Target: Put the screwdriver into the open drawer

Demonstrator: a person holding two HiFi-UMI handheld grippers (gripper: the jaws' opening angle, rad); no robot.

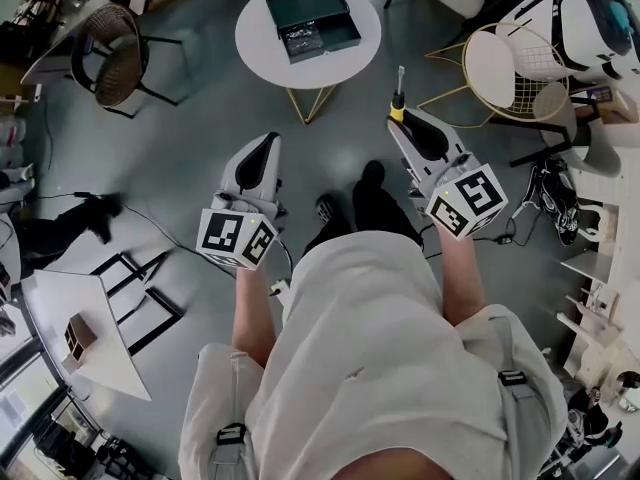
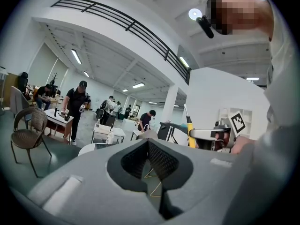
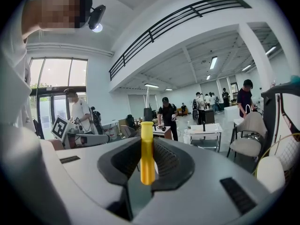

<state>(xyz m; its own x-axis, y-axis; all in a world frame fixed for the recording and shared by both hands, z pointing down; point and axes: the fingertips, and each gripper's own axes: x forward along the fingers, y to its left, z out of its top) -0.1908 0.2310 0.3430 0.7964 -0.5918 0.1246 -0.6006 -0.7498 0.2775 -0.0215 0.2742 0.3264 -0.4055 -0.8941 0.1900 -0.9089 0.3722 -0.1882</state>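
The right gripper point(image 3: 147, 146) is clamped on a screwdriver with a yellow plastic handle point(image 3: 147, 159). The tool stands upright between the gripper's dark ribbed pads point(image 3: 165, 159), and the handle's lower end hangs free below the grip. In the head view the screwdriver's thin metal shaft sticks out past the jaw tips, pointing ahead over the grey floor point(image 1: 200, 118).

The left gripper point(image 2: 148, 144) has its jaws brought together at the tips, with nothing between them. It is held level with the other gripper, on the far side of the person's legs. Each gripper carries its white cube with black square markers at the wrist end.

Ahead of both grippers, and roughly between them, stands a round white table on thin gold legs point(image 1: 258, 38). On it sits a dark green rectangular box point(image 1: 305, 3). The box's drawer point(image 1: 300, 40) is pulled open toward the person. Small pale bits lie in the drawer, too small to tell apart. The screwdriver is well apart from the drawer, out over the floor to the right of the table's edge.

To the left of the table is a brown wicker chair on a black frame point(image 1: 112, 56). To the right of the screwdriver is a white-seated chair with a gold wire frame point(image 1: 492, 68).
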